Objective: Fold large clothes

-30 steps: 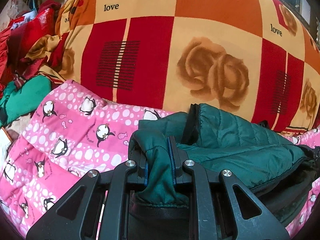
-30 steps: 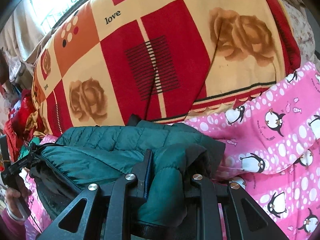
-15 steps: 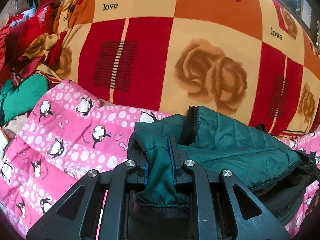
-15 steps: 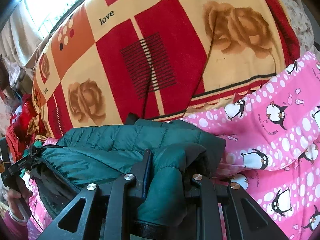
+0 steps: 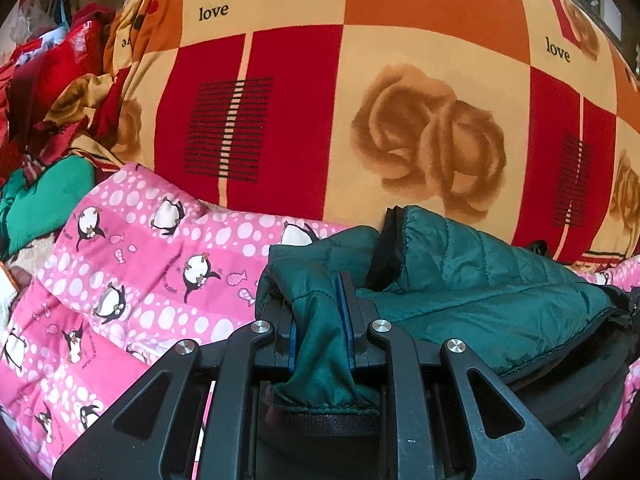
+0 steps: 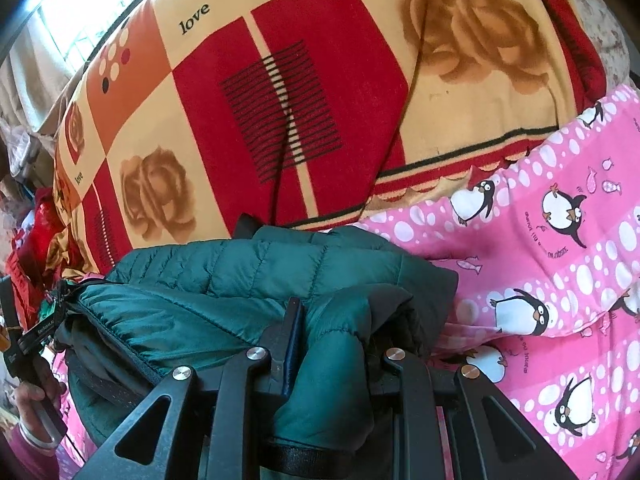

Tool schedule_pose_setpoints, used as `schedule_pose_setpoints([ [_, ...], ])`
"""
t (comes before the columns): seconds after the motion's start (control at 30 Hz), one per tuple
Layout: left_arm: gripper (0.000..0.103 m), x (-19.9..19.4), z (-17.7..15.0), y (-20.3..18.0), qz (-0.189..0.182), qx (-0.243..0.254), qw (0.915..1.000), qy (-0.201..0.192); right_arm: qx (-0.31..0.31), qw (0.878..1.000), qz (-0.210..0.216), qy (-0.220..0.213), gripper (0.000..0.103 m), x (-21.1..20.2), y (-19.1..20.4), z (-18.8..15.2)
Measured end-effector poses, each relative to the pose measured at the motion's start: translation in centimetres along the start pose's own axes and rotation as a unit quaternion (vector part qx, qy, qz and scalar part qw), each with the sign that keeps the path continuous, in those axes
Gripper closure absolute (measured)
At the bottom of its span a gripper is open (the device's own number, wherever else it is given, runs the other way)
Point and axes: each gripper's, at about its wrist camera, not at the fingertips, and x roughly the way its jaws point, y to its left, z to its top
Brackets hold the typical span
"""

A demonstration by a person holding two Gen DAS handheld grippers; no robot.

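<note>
Left tongs (image 5: 320,320): closed narrow on a bunched fold of the green quilted jacket (image 5: 480,304); cloth is pinched between the pads and hangs out behind them.
Right tongs (image 6: 336,340): likewise closed narrow on a padded fold of the same jacket (image 6: 224,280).
Jacket position: it is held at both tongs and spreads forward from them, resting on the pink penguin quilt (image 5: 132,264); beyond it the rose-patterned blanket (image 5: 400,80) is seen.
Key relation: from the left tongs the jacket's bulk runs off to the right; from the right tongs it runs off to the left. Its long axis is therefore judged to lie between the two tongs, each gripping one end, neither being nearer.
Coming move: the held ends are probably to be brought over or laid flat together, so both tongs would need to travel level with each other.
Poor view: which part of the jacket is gripped, sleeve or hem, cannot be told for sure.
Count: one jacket, two tongs, one pink quilt, one rose blanket; a hand (image 6: 36,400) is seen left of the right tongs.
</note>
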Motion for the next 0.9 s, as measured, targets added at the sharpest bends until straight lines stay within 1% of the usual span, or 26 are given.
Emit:
schedule_pose_setpoints([
  [0.17, 0.086, -1.5, 0.8, 0.2, -0.009, -0.008, 0.9998, -0.015, 0.002, 1.0, 0.012, -0.021, 0.083, -1.5, 0.1, 0.7],
  [0.27, 0.086, -1.7, 1.3, 0.0, -0.008, -0.008, 0.9997, -0.019, 0.006, 0.999, 0.016, -0.03, 0.083, -1.8, 0.0, 1.0],
  [0.4, 0.086, -0.8, 1.6, -0.5, -0.001, -0.007, 0.9999, -0.015, 0.011, 1.0, 0.01, -0.024, 0.083, -1.0, -0.3, 0.9],
  [0.53, 0.086, 0.8, 1.5, -0.6, 0.005, -0.01, 0.9999, -0.001, 0.018, 1.0, 0.007, -0.012, 0.083, 0.4, -0.9, 0.6],
  [0.67, 0.086, 1.5, 1.5, -0.9, 0.011, -0.005, 0.9999, 0.001, 0.02, 1.0, 0.005, -0.005, 0.083, 1.2, -1.0, 0.5],
  [0.73, 0.086, 1.6, 1.4, -1.0, 0.014, -0.001, 0.9999, 0.001, 0.025, 1.0, 0.008, -0.003, 0.08, 1.5, -1.2, 0.5],
  [0.83, 0.086, 1.8, 1.4, -1.1, 0.015, 0.002, 0.9999, 0.004, 0.031, 0.999, 0.011, -0.005, 0.079, 1.5, -1.3, 0.4],
  [0.9, 0.082, 1.7, 1.6, -0.8, 0.004, 0.0, 0.9999, 0.011, 0.033, 0.999, 0.015, -0.007, 0.076, 1.4, -1.2, 0.5],
])
